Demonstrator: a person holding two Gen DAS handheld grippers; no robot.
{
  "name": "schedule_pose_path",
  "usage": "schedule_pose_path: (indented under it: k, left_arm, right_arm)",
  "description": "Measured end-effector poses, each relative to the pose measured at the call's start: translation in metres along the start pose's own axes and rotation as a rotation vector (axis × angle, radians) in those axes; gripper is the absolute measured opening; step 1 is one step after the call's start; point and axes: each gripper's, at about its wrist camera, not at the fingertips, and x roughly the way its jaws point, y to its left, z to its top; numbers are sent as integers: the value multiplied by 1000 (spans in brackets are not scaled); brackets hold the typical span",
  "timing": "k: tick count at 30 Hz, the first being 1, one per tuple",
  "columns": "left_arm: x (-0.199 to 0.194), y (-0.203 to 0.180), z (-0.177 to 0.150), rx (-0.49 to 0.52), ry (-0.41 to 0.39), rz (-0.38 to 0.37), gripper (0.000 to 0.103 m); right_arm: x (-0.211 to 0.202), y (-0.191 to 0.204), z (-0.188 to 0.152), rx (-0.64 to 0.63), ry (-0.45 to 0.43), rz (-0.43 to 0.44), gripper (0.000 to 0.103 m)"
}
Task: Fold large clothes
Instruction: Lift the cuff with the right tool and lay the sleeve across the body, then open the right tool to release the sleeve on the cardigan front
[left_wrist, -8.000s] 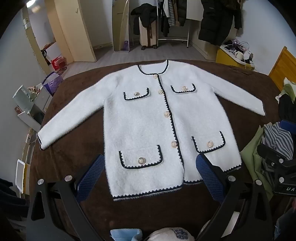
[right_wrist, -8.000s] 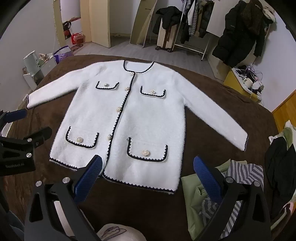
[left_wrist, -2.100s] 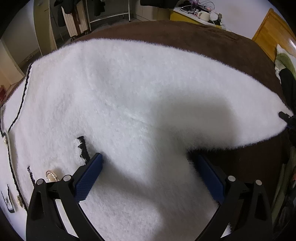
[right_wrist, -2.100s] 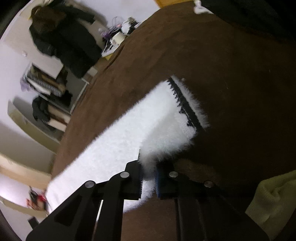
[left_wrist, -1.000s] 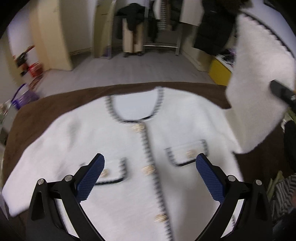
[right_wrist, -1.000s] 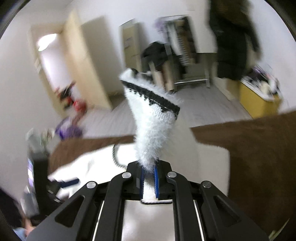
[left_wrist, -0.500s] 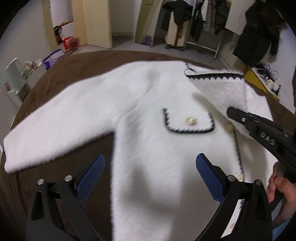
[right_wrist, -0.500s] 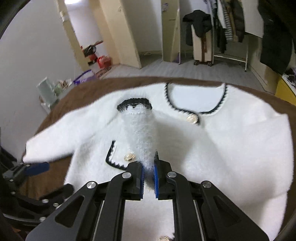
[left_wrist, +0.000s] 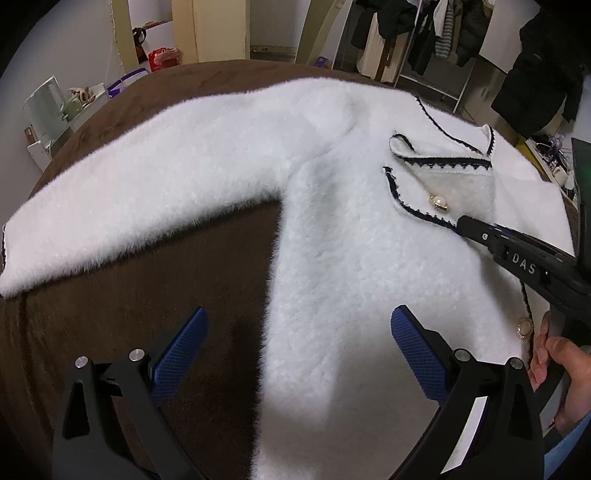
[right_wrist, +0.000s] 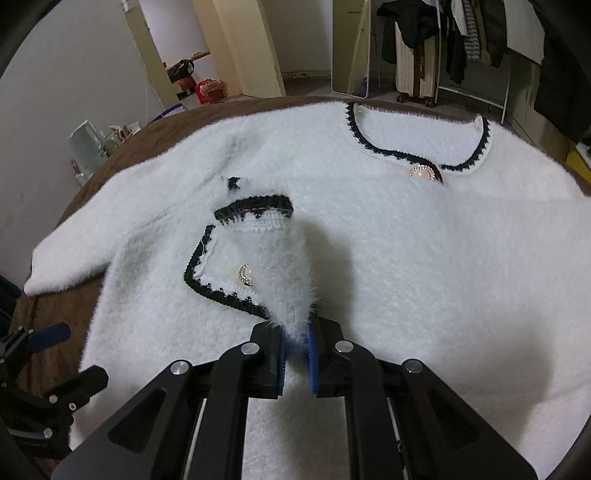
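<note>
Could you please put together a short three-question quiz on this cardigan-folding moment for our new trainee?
1. True or false: the right gripper is shut on the sleeve.
2. The left gripper is: A) shut on the hem, B) open and holding nothing, C) shut on the collar.
3. Fill in: the cuff of the folded sleeve lies over the chest ____ of the cardigan.

Key: 1 true; 2 B; 3 pocket.
</note>
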Motion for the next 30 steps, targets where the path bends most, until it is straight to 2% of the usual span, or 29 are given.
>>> schedule_pose_path:
  k: [2,3,4,6,10,15,18,23,25,27,30]
  left_arm:
    - [0,-1,3,-3,4,1,97]
    - [0,-1,4,-3,4,2,97]
    - [-1,-1,6,-1,5,5,97]
    - [-4,-3,11,2,3,10,97]
    - [-18,-10,24,5,-17,-5,97]
    - [-25,-42,48,45,-51,-75,97]
    - [-10,-71,56,89,-51,-99,97]
    - [33,-97,56,121,0,-52,97]
    - [51,-96,52,113,28,-26,98]
    - [59,-91,49,103,30,-41,98]
    - [55,-89,48,111,19,-34,98]
  right_arm:
    - [-1,1,1,1,11,10,14]
    - [-1,1,1,7,15,26,27]
    - [-3,1,1,15,25,65,47]
    - [-12,6,1,12,34,112,64]
    - [-55,3,-5,14,-18,95,69]
    - [-97,-52,-7,98,-71,-57,75]
    - [-98,-94,-8,156,-48,-140,76]
    - [-90,-143,-17,203,-3,-207,76]
    - [-87,-147,-23,189,6,-222,76]
    - [-86,-149,-29,174,13,-231,76]
    - [-85,-147,-34,156,13,-238,77]
